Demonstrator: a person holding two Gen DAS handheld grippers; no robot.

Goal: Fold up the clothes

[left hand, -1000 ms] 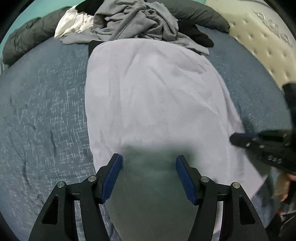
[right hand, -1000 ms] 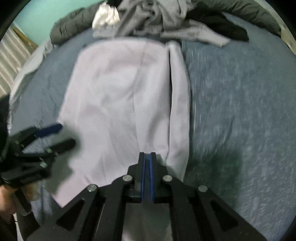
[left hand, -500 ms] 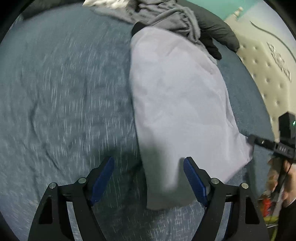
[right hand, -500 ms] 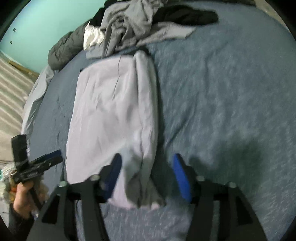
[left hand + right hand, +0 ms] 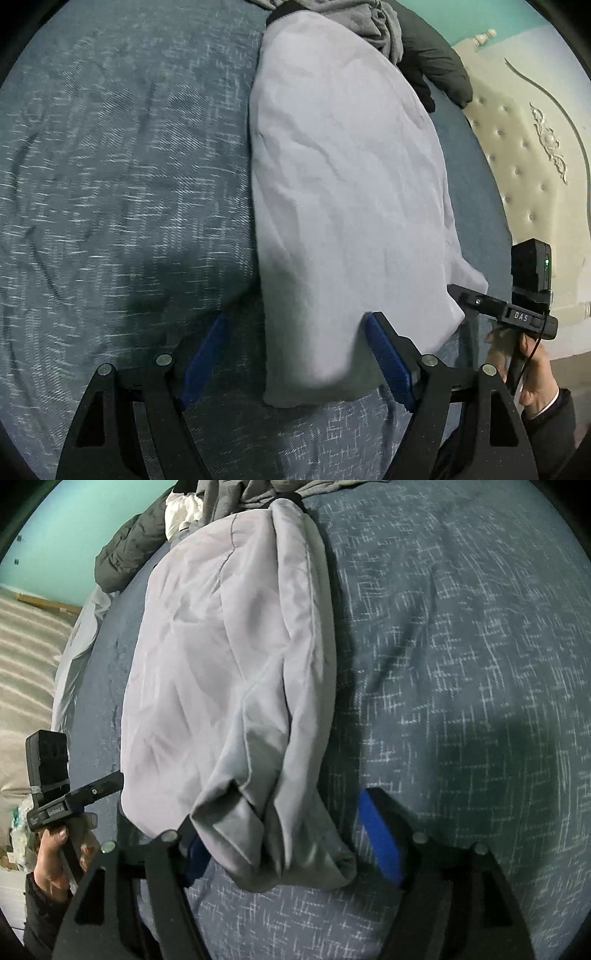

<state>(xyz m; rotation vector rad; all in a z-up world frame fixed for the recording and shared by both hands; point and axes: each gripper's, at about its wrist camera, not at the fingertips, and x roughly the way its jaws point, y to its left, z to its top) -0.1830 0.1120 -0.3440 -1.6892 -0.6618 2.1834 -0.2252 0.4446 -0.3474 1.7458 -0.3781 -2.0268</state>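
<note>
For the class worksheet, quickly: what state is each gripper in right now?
Left gripper: jaws open, holding nothing, straddling the near edge of the pale grey garment.
Right gripper: jaws open, holding nothing, around the garment's bunched end.

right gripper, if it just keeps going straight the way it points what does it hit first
Most likely the bunched near end of the pale grey garment, which lies between the open fingers of the right gripper. Beyond it is more of the same garment, then the clothes pile. Its height above the bed is unclear.
</note>
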